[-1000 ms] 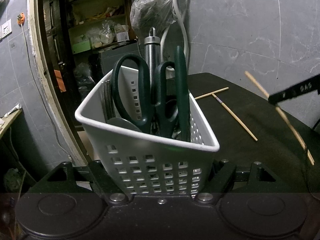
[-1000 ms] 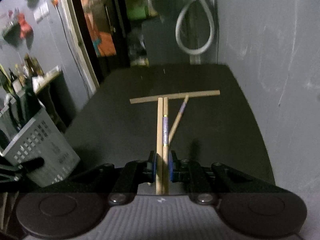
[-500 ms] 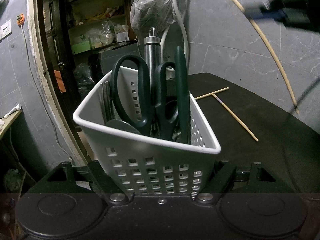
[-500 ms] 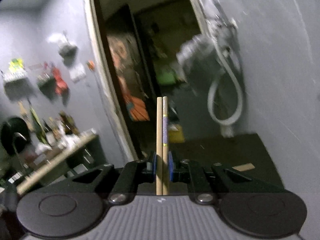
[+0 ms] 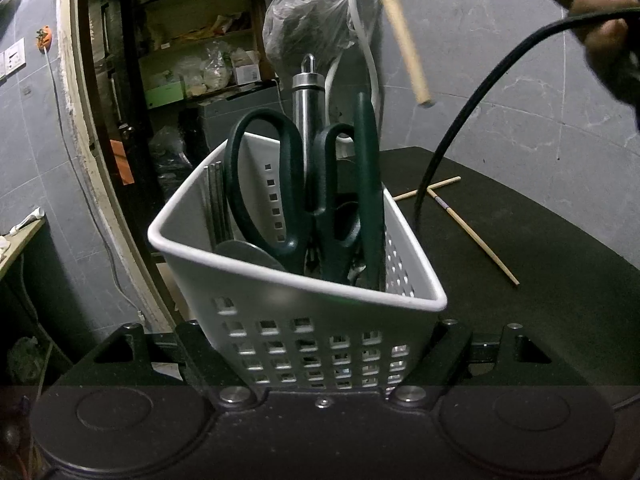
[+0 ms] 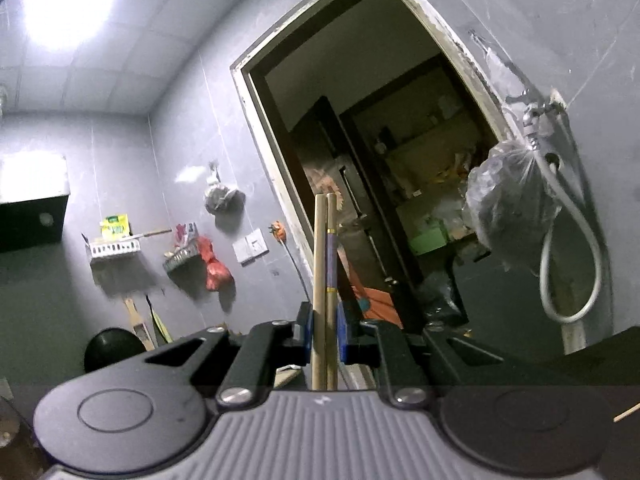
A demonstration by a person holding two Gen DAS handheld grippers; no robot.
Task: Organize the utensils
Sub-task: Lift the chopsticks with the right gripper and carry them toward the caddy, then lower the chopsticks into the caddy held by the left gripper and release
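We are working over a dark tabletop [image 5: 540,248], and on it we are bracing a white perforated utensil basket [image 5: 304,292] with the left gripper [image 5: 320,344], whose jaws are pressing against the basket's lower walls on either side. Inside the basket, dark green-handled scissors [image 5: 280,184] are standing upright beside a steel-handled tool [image 5: 305,92] and another dark green handle, so we are judging the sorting to be well along. With the right gripper [image 6: 325,336] we are clenching a pair of wooden chopsticks [image 6: 325,264], side by side and pointing up toward the doorway; in the left view their lower end [image 5: 404,36] is hanging in the air above the basket's rim, not yet inside. Two more loose chopsticks [image 5: 472,234] are lying crossed on the tabletop behind the basket, well apart from it. We are reckoning that dropping in the held pair and collecting those two is what remains.
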